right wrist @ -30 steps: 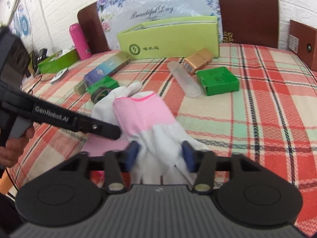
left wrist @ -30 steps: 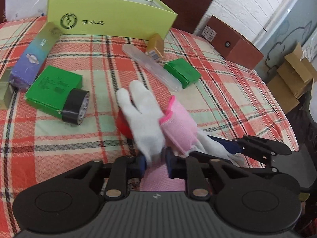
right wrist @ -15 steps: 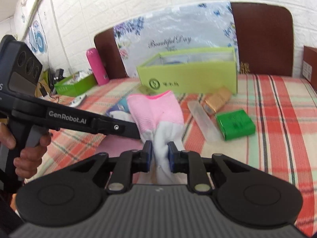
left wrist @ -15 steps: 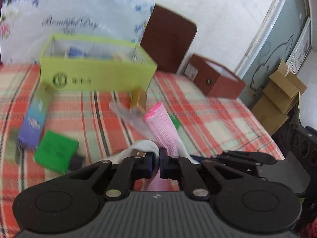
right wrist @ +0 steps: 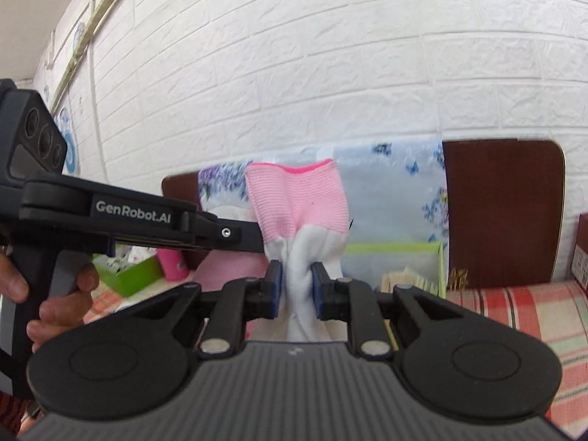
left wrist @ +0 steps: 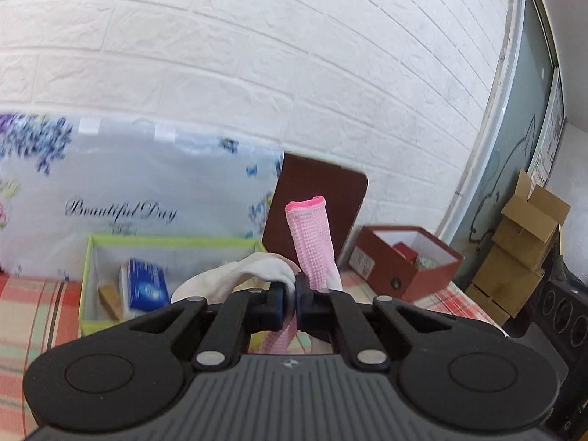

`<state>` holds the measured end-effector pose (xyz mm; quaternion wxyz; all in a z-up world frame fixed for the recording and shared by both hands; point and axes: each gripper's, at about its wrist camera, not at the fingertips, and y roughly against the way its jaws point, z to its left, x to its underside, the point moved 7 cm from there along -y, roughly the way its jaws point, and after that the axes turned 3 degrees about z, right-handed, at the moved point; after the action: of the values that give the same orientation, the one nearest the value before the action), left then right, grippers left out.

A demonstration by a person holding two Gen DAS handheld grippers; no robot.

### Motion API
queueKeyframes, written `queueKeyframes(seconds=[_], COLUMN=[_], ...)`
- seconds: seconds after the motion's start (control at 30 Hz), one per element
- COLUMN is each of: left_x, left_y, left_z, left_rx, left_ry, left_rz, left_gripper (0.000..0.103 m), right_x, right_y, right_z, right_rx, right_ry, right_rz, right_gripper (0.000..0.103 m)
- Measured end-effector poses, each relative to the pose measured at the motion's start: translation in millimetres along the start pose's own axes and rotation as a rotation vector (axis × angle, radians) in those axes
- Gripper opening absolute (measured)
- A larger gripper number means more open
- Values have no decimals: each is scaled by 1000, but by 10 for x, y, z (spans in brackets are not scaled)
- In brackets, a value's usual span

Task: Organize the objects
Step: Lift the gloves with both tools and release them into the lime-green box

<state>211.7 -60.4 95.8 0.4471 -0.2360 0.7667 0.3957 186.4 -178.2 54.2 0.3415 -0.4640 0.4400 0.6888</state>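
A: Glove is off the counter now. A second ago it lay flat on the plaid cloth with both grippers coming in low; now both cameras look at the brick wall, so it's been lifted well clear.

B: Who's holding it?

A: Both. Right gripper is clamped narrow on the white part, just below the pink cuff, centre of its frame. Left gripper is closed almost to touching, with cloth pinched between the pads; the cuff stands up above it, mid-frame. A second ago the right one was wide, straddling the cloth.

B: Where does it go?

A: My guess is the lime green box, lower left in the left view. It's open and has a blue packet and a small tan item inside. Red-brown box to the right is open too, so I can't rule that out.

B: Risks?

A: It's limp fabric, and the white fingers droop left of the left gripper. They could snag on the box rim going in. One gripper probably has to let go before the drop.
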Motion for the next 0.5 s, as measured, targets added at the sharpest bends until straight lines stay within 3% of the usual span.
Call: queueKeyframes(seconds=[0.27,0.5], left_x=[-329,-229], left_y=[-561,-1198], left_z=[387,942], left_rx=[-14,-58], left_ry=[19,80], left_rz=[-26,51], left_gripper=[4,4], right_x=[-223,44], right_y=[-649,-1431], right_z=[-430,-787], right_rx=[25,92], right_ry=[5,52], right_rz=[-28,55], right_gripper=[17,20])
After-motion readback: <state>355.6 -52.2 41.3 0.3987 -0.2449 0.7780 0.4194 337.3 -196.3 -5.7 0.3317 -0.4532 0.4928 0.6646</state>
